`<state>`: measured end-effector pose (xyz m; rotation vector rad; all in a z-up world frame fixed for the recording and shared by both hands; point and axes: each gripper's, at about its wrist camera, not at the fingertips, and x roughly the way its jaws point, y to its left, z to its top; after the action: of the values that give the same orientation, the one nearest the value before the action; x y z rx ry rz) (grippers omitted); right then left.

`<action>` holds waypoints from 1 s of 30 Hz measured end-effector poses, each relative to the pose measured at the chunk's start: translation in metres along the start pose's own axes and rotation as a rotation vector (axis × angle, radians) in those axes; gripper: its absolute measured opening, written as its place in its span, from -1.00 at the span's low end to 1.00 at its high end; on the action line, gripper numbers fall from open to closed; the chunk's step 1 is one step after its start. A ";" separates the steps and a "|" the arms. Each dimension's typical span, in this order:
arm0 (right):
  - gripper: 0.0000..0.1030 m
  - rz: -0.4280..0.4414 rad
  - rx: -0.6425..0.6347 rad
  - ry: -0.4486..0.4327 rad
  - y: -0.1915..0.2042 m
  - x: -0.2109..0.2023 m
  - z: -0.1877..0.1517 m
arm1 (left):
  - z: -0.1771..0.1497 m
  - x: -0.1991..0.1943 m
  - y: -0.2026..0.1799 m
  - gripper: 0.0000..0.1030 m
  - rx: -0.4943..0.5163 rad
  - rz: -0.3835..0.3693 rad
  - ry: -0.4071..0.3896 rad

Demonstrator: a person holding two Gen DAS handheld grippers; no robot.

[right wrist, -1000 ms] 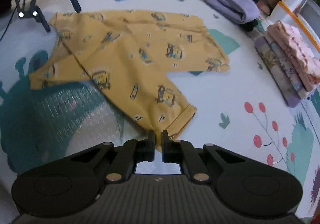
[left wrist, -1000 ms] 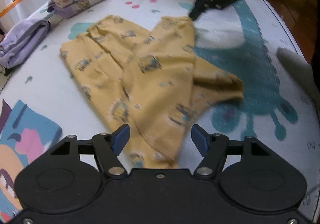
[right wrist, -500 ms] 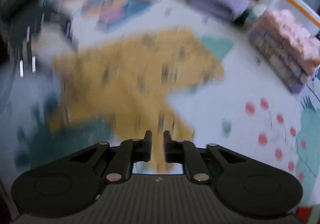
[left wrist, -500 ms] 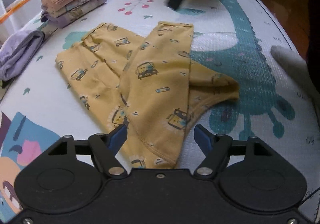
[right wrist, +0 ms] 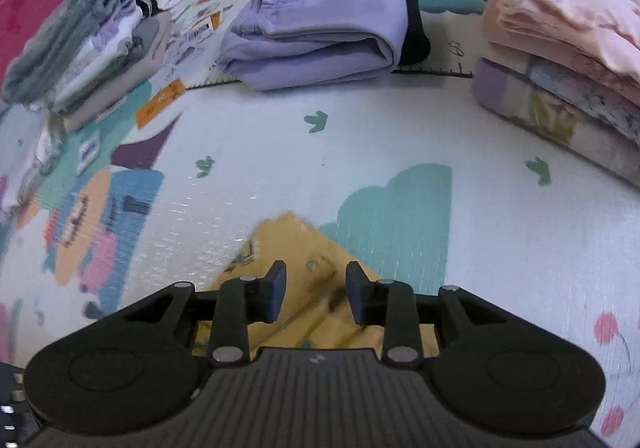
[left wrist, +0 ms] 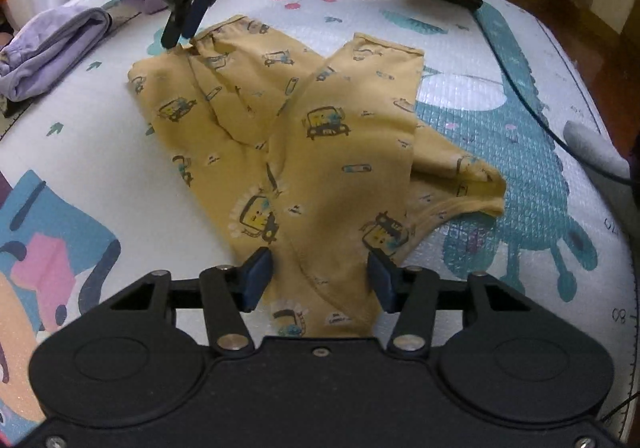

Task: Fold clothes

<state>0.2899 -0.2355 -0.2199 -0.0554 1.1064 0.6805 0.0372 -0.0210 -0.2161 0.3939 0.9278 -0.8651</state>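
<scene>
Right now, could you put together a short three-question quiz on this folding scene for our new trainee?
1. True or false: the yellow pants lie spread on the play mat, not folded into a neat stack.
2. Which end of the pants lies between the fingers of the left gripper? A) a leg cuff B) the waistband end
3. Fill in: the right gripper is over the pants' corner nearest the folded ______ garment.

Key: 1 true. 2 B; the blue pads stand apart, not pinching. 3 lilac.
</scene>
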 end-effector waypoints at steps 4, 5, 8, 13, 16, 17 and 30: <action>-0.45 0.011 0.016 -0.021 -0.005 0.011 -0.005 | -0.001 0.000 0.001 0.02 -0.003 -0.001 0.001; -0.80 0.005 -0.011 -0.011 -0.004 0.015 -0.005 | -0.001 0.001 0.001 0.04 -0.004 -0.003 0.004; -0.89 0.020 -0.050 -0.065 -0.002 0.009 -0.003 | 0.000 0.003 0.001 0.16 -0.014 -0.012 0.016; -0.90 -0.042 -0.091 -0.069 -0.005 0.018 0.007 | -0.001 0.004 -0.002 0.26 -0.030 -0.013 0.019; -0.89 -0.037 -0.083 -0.069 -0.006 0.017 0.005 | 0.000 0.003 -0.003 0.27 -0.024 -0.008 0.021; -0.85 -0.038 -0.091 -0.085 -0.005 0.013 0.005 | 0.001 0.001 -0.004 0.27 -0.023 -0.002 0.018; -0.78 0.023 -0.516 -0.056 0.055 0.028 -0.001 | -0.001 0.003 -0.009 0.29 -0.023 0.021 0.021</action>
<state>0.2668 -0.1787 -0.2278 -0.4627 0.8558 0.9688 0.0304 -0.0277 -0.2188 0.3927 0.9505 -0.8313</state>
